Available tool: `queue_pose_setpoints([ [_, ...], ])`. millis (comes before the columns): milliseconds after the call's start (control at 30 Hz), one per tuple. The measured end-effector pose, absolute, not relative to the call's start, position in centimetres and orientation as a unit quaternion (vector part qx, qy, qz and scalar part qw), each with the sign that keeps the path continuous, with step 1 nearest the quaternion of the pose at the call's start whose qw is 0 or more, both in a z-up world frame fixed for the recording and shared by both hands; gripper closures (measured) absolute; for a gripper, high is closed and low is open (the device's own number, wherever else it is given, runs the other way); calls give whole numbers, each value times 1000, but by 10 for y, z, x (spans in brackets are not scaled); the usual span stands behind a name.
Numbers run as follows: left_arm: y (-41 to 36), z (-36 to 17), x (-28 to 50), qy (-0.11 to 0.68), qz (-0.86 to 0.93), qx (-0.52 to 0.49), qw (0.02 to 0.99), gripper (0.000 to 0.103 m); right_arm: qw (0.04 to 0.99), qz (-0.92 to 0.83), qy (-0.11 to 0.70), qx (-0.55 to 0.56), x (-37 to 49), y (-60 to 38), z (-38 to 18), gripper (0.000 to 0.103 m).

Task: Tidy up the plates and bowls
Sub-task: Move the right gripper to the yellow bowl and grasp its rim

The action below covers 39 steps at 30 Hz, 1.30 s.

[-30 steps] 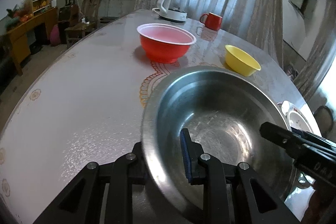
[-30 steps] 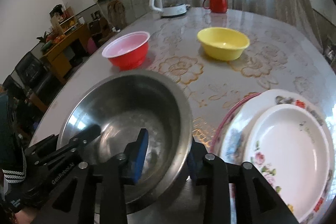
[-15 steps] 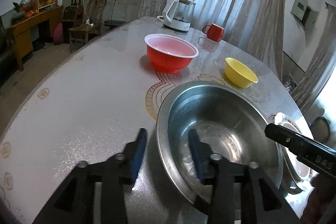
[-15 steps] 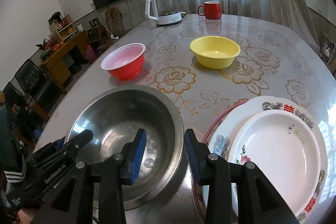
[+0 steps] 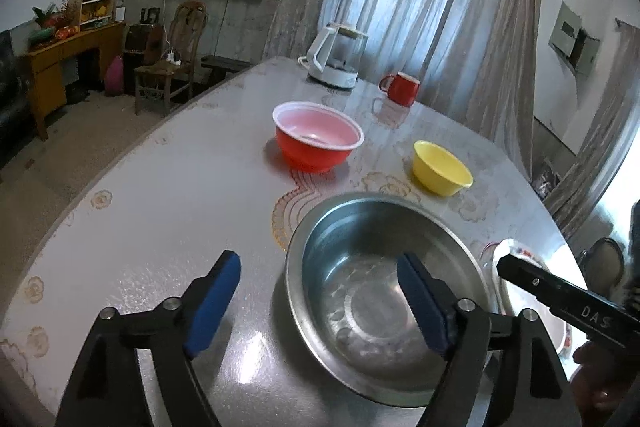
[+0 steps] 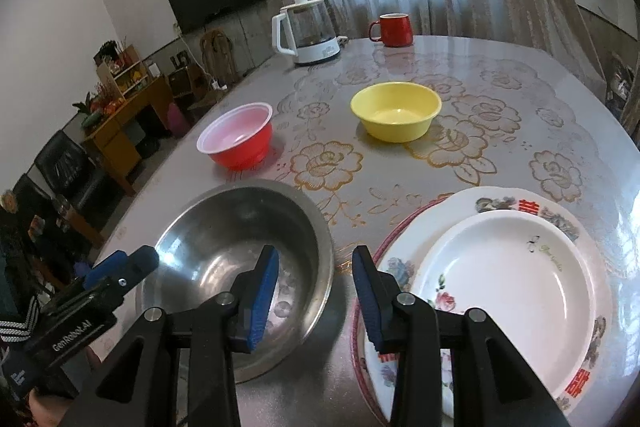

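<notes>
Sat on the table (image 6: 500, 75): steel bowl (image 6: 224, 247) nearest, left of stacked plates (image 6: 508, 279), smaller plate on larger. Stood beyond the steel bowl: red bowl (image 6: 236, 137); right of that, yellow bowl (image 6: 396, 111). Stood at the far edge: kettle (image 6: 306, 31) left, mug (image 6: 394, 29) right.

Lit by soft daylight through sheer curtains (image 5: 420, 7) beyond the table's far edge. Dim elsewhere, with dark vignette in every corner. Strong fisheye bending at the edges; table rim (image 6: 600, 87) curved. Broad glare across the glossy tabletop, brightest near its right edge, plus a hot spot on the steel bowl (image 6: 172, 255). Faint shadows beneath the bowls. Mostly sharp; slight softness in the distant room.
</notes>
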<state>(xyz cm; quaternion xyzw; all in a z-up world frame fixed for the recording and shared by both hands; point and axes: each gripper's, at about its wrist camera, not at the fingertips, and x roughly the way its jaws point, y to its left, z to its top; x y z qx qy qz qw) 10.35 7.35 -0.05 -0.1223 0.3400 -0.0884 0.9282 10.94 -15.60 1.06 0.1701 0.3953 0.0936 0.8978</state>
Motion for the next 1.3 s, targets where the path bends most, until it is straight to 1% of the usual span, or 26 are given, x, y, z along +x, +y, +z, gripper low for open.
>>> queue_pose_setpoints([
  [67, 73, 5, 102, 336, -88, -124, 929, 15, 897, 96, 394, 174, 108, -161, 13, 65],
  [500, 43, 26, 110, 336, -127, -103, 928, 9, 898, 64, 394, 184, 123, -222, 23, 65],
  [733, 20, 34, 126, 344, -146, -88, 923, 9, 892, 50, 402, 201, 164, -266, 23, 65],
  [800, 15, 35, 131, 348, -143, -86, 922, 7, 888, 49, 409, 206, 177, -274, 21, 65],
  [833, 11, 35, 135, 354, -141, -81, 921, 5, 883, 52, 415, 212, 186, -278, 19, 65],
  [1067, -9, 34, 152, 368, -152, -69, 915, 5, 836, 57, 470, 276, 246, -302, -23, 65],
  [1233, -15, 34, 168, 379, -157, -73, 909, 5, 809, 55, 480, 334, 280, -312, -43, 65],
  [1300, -16, 35, 173, 378, -157, -72, 910, 5, 807, 56, 480, 341, 289, -311, -46, 65],
])
